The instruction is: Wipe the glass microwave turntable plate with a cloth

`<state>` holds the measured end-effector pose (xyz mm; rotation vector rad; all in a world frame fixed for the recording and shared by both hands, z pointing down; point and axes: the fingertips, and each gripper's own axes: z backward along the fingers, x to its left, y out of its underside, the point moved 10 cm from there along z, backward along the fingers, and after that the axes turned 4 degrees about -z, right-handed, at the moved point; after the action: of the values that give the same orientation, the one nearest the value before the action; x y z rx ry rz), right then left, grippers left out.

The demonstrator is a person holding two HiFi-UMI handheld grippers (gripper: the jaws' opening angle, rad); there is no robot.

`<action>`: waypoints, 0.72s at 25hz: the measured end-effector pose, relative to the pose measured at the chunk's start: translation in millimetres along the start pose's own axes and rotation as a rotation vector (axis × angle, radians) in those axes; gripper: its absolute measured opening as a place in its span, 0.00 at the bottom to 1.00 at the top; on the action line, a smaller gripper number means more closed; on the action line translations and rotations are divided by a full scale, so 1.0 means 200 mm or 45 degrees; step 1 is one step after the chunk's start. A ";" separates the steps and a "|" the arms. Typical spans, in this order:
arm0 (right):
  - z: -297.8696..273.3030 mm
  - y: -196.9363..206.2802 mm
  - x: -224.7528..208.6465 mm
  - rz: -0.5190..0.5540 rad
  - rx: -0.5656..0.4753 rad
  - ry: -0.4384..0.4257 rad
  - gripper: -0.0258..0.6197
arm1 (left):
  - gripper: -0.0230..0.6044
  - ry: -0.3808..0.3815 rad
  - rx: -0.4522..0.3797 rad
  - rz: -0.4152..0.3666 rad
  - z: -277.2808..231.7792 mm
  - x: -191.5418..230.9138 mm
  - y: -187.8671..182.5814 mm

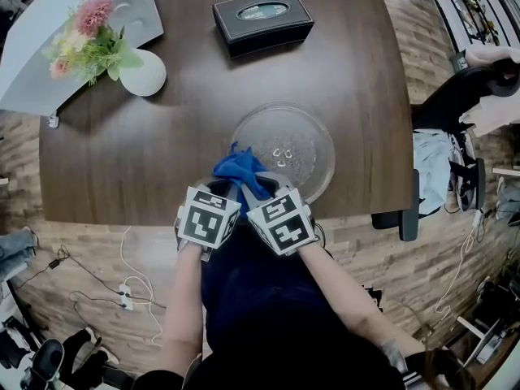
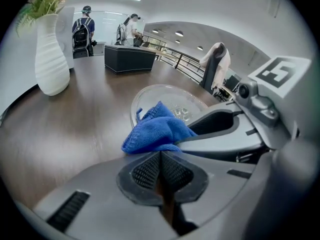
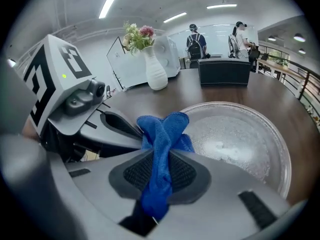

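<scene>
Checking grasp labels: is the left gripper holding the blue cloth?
No, the left gripper has its jaws shut with nothing between them; the blue cloth is clamped in the right gripper.

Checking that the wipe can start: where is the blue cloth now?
In the head view the blue cloth is clamped in the right gripper, at the near left edge of the glass plate, with the left gripper close beside it.
</scene>
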<state>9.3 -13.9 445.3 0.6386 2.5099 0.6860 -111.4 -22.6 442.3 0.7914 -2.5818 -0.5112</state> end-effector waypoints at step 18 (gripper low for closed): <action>0.13 0.04 -0.22 0.011 0.006 0.142 0.14 | 0.04 -0.033 0.021 -0.043 0.00 -0.01 -0.01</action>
<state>61.0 -22.3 443.1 0.6290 2.6132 0.7376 -108.3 -23.1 440.9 0.8411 -2.6034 -0.5137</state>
